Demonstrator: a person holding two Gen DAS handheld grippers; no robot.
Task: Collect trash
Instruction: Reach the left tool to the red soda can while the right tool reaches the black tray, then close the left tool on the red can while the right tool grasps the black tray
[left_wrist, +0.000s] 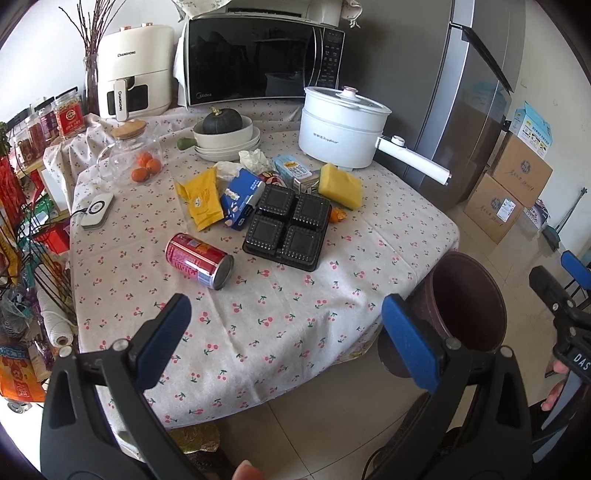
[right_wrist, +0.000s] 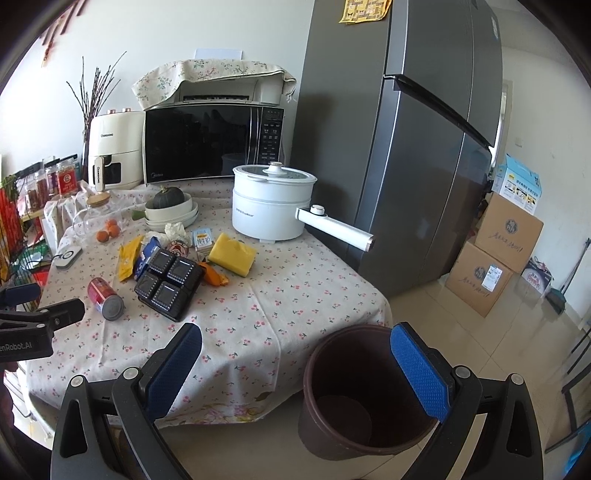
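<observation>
On the cherry-print tablecloth (left_wrist: 258, 314) lie a tipped red can (left_wrist: 197, 260) (right_wrist: 104, 294), a black four-cell plastic tray (left_wrist: 288, 227) (right_wrist: 168, 282), a yellow packet (left_wrist: 201, 201), a blue snack box (left_wrist: 242, 201), a crumpled tissue (left_wrist: 253, 157), a milk carton (left_wrist: 293, 170) and an orange wrapper (right_wrist: 214, 276). A brown bin (left_wrist: 469, 306) (right_wrist: 364, 391) stands on the floor by the table's corner. My left gripper (left_wrist: 286, 317) hangs open above the table's front edge, nothing between its fingers. My right gripper (right_wrist: 295, 352) is open over the bin's near side.
A yellow sponge (left_wrist: 340, 186), white electric pot (left_wrist: 341, 127), bowls with a squash (left_wrist: 225, 134), glass teapot (left_wrist: 127, 157), oranges (left_wrist: 146, 168), microwave (left_wrist: 258, 61) and air fryer (left_wrist: 135, 74) fill the table's back. A fridge (right_wrist: 399, 147) and cardboard boxes (right_wrist: 491, 254) stand right.
</observation>
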